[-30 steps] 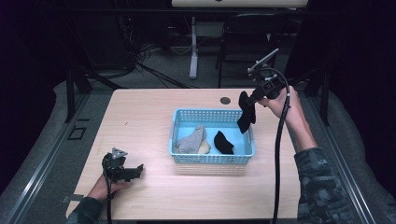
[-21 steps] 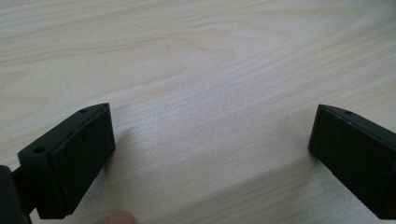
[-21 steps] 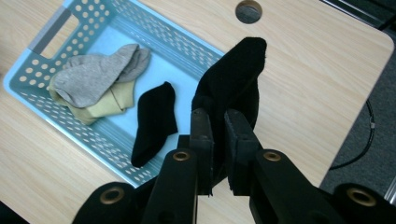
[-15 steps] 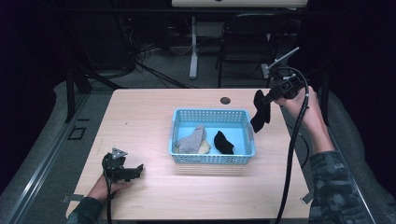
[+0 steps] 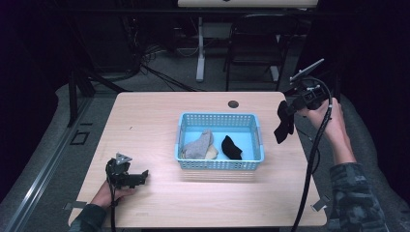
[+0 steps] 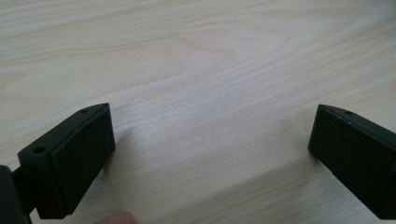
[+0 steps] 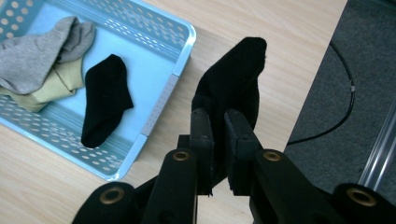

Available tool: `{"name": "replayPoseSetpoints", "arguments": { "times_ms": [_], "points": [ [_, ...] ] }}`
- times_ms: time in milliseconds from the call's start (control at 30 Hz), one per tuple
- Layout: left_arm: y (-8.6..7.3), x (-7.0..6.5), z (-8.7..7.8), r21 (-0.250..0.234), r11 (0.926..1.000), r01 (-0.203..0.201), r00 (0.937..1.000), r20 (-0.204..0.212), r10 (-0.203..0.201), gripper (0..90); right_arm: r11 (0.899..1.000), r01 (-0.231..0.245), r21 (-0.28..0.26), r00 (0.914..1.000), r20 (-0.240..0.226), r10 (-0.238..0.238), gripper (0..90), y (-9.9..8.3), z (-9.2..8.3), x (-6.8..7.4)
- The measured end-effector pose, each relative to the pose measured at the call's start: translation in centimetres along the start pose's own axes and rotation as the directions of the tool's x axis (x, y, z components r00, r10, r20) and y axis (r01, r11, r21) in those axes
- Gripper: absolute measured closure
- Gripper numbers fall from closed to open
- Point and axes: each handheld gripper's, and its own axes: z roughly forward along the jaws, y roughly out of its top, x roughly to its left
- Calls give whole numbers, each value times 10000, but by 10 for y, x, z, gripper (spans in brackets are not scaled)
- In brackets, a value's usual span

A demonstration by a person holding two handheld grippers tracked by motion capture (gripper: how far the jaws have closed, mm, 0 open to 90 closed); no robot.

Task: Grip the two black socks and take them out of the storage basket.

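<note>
Since the earlier frames, the right gripper [image 5: 289, 109] has carried the black sock [image 5: 283, 123] from above the blue basket [image 5: 220, 165] outward, past its right rim. Its jaws are clamped on the sock's upper end; the sock hangs free above the table [image 5: 159, 118], near the right edge. The left gripper [image 5: 141, 175] has kept its place low at the near left, jaws spread wide with nothing between them. Progress: one sock removed. Remaining in the basket: a second black sock [image 7: 102, 98], a grey sock [image 7: 42, 49] and a yellowish one [image 7: 58, 81].
</note>
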Motion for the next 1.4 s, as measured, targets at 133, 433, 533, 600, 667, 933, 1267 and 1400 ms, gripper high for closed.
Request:
{"name": "replayPoseSetpoints", "arguments": {
  "times_ms": [133,433,533,600,667,933,1267,1400],
  "points": [
    [0,0,0,0,10000,-1,10000,0,1,4,9996,-188,192,9998,73,187,832,-5,13,-7],
    [0,0,0,-1,10000,-5,10000,1,5,3,9961,-405,787,9992,42,403,830,-15,49,-14],
    [0,0,0,-1,10000,-5,10000,2,5,3,9935,-430,1058,9991,2,432,830,-19,65,-14],
    [0,0,0,1,10000,-7,10000,3,7,3,9911,-497,1231,9986,-94,513,829,-23,79,-15],
    [0,0,0,-4,10000,-1,10000,3,1,3,9896,-542,1330,9982,-178,570,828,-26,88,-16],
    [0,0,0,1,10000,-5,10000,2,5,4,9846,-795,1559,9956,-358,860,822,-33,117,-15],
    [0,0,0,0,10000,-3,10000,3,3,4,9766,-1047,1881,9928,-369,1135,790,-38,139,-16],
    [0,0,0,4,10000,-4,10000,2,4,3,9766,-1014,1899,9920,-548,1137,683,-39,141,-17]
  ]
}}
